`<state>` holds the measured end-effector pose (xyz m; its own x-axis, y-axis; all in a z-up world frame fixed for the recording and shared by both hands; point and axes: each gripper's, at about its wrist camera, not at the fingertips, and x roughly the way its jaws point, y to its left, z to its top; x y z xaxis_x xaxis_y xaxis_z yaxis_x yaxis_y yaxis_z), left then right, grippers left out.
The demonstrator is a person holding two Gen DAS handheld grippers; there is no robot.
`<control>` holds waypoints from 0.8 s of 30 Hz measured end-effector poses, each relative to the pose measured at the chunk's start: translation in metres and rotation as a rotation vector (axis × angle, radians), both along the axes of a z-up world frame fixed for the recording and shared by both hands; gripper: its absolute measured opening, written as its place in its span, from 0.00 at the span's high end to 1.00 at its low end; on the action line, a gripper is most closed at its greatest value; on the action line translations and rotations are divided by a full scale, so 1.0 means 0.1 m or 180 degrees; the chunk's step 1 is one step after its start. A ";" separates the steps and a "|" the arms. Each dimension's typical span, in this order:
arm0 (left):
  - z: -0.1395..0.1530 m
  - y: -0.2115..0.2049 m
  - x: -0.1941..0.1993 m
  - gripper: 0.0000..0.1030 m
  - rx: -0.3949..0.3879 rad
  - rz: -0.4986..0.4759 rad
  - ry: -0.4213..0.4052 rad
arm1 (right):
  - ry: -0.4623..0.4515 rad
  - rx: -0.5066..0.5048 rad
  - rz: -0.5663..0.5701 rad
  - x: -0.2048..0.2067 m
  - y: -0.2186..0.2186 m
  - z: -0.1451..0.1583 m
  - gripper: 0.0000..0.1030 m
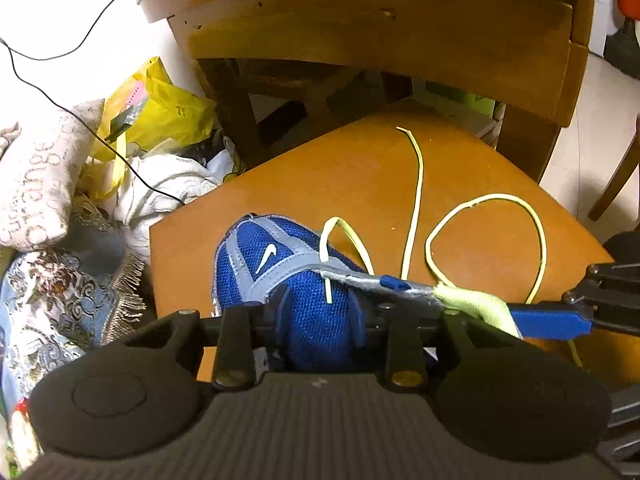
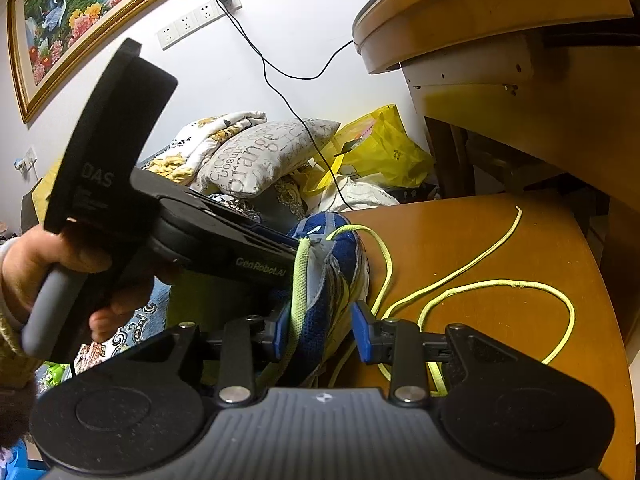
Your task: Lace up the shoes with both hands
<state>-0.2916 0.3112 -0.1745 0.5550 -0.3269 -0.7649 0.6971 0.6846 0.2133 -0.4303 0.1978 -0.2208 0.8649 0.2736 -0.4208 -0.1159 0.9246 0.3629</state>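
A small blue mesh shoe (image 1: 256, 252) with grey trim lies on a low wooden stool top (image 1: 320, 176). Its yellow-green lace (image 1: 416, 200) runs through a front eyelet, then trails loose over the wood in one straight end and one big loop. My left gripper (image 1: 320, 312) stands open, its fingers either side of the blue upper. My right gripper (image 2: 322, 332) is shut on the rear of the shoe (image 2: 340, 280), with a lime strip (image 2: 298, 280) against its left pad. It comes into the left wrist view from the right (image 1: 580, 300). A hand holds the left gripper (image 2: 298, 250) at the shoe's collar.
A large wooden table (image 1: 360, 20) overhangs the far side of the stool. Left of the stool lie a yellow bag (image 1: 160, 112), a printed pillow (image 1: 36, 176), patterned fabrics and a black cable (image 1: 120, 156). A chair leg (image 1: 616, 176) stands at the right.
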 end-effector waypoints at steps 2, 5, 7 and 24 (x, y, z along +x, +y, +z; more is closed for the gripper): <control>0.00 0.02 0.03 0.82 -0.0029 0.0039 0.0008 | -0.0008 0.0001 0.0009 0.00 0.00 0.00 0.67; 0.00 0.05 0.06 0.91 -0.0098 0.0064 0.0067 | -0.0034 -0.0017 0.0032 0.00 0.03 0.00 0.67; 0.00 0.05 0.03 0.98 -0.0136 -0.0004 0.0085 | -0.0044 -0.0024 0.0036 0.00 0.05 0.00 0.67; 0.02 0.02 -0.16 0.99 0.0003 -0.0008 -0.0177 | -0.0025 -0.0015 -0.0016 0.00 0.05 0.00 0.66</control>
